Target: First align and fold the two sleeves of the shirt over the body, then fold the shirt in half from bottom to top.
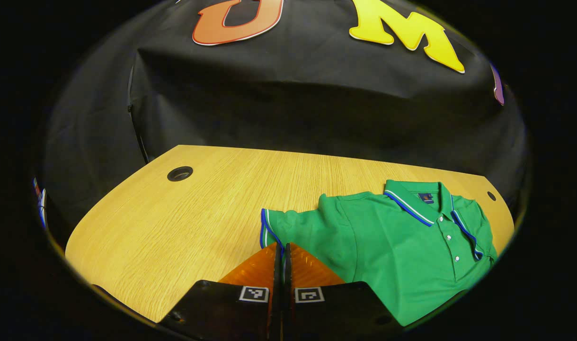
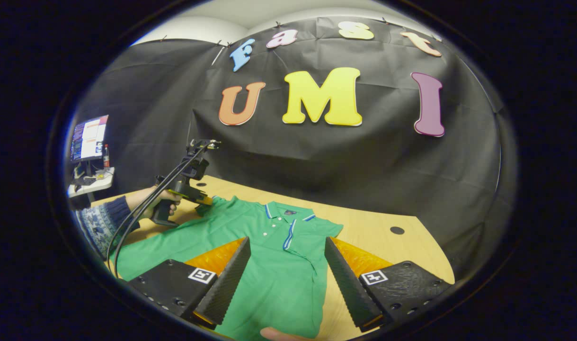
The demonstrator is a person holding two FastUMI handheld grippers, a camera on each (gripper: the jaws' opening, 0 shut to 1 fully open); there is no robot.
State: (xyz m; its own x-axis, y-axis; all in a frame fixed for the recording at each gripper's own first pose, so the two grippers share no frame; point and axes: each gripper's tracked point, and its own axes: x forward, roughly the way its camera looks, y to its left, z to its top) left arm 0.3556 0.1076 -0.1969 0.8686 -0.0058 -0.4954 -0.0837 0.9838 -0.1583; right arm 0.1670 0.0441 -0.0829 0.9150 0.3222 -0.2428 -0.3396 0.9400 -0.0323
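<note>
A green polo shirt [image 1: 411, 255] with blue-and-white trim lies face up on the wooden table [image 1: 174, 227], collar toward the back wall. Its sleeve cuff [image 1: 265, 229] reaches out to the left. My left gripper [image 1: 282, 247] is shut on the near corner of that cuff. In the right gripper view, the same left gripper [image 2: 205, 202], held by a hand [image 2: 163, 196], sits at the shirt's [image 2: 279, 284] sleeve edge. My right gripper [image 2: 286, 265] hangs open above the shirt's chest, one finger on each side of the button placket, with nothing between them.
Two round cable holes [image 1: 180, 173] [image 1: 491, 195] pierce the tabletop near its back corners. A black cable [image 2: 137, 213] trails from the left gripper. A side desk with a monitor [image 2: 89, 137] stands far left. Bare wood lies left of the shirt.
</note>
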